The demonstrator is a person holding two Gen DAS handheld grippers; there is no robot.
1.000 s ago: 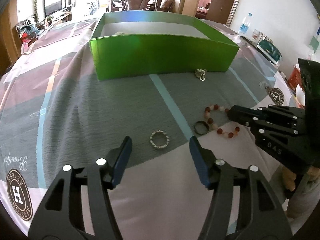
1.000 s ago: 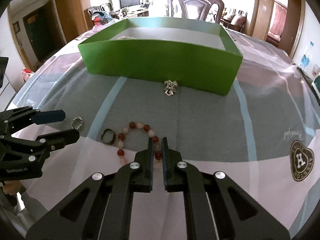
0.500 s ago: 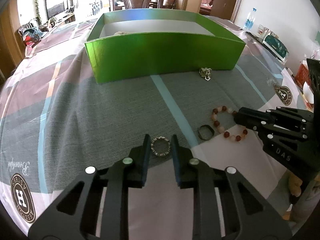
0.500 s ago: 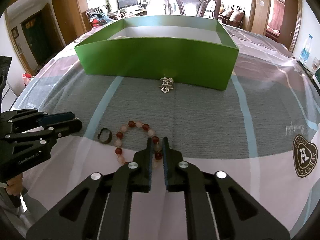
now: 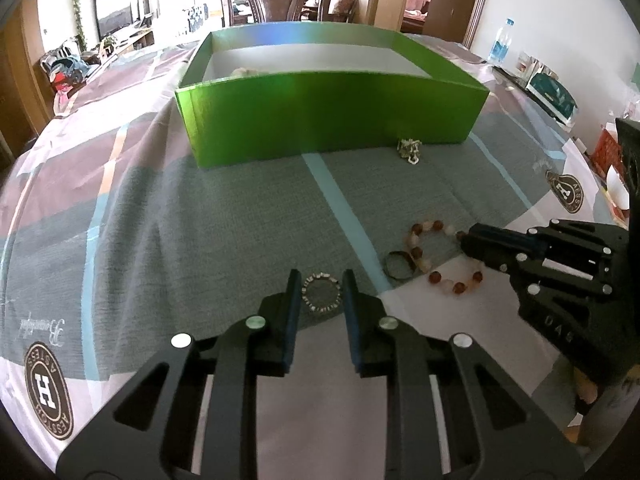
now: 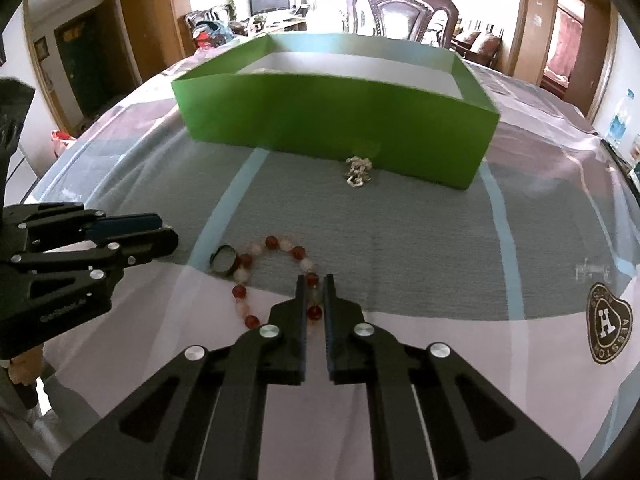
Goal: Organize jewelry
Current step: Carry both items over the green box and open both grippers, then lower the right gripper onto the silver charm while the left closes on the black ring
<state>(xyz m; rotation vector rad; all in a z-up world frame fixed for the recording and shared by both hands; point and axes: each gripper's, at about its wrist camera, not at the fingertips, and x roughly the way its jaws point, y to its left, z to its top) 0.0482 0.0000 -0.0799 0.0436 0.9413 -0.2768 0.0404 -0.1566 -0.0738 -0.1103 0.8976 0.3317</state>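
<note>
Landmark: the green box (image 5: 328, 120), at the far side of the tablecloth (image 5: 168, 216); all places below were reckoned from it.
Left gripper (image 5: 320, 294): farthest out from the box's front wall; its jaws had just closed in and gripped the small beaded ring (image 5: 321, 295) by its two sides, the ring lying on the cloth.
Right gripper (image 6: 314, 296): equally far out from the box, jaws pinched shut on a pale bead of the red-and-white bead bracelet (image 6: 276, 276).
Dark ring (image 5: 399, 265): touching the bracelet's left side, a little nearer the box.
Silver trinket (image 5: 410, 150): just in front of the box's front wall, ungripped.
Step in hand: both pieces looked grasped, not yet lifted.
Next move: likely lifting each clear and carrying it over the front wall without dragging the dark ring along.
Hard to make out: the box floor was mostly hidden by its front wall; one pale item (image 5: 246, 72) showed at the back, unidentifiable. The silver trinket's shape was too small to tell.
</note>
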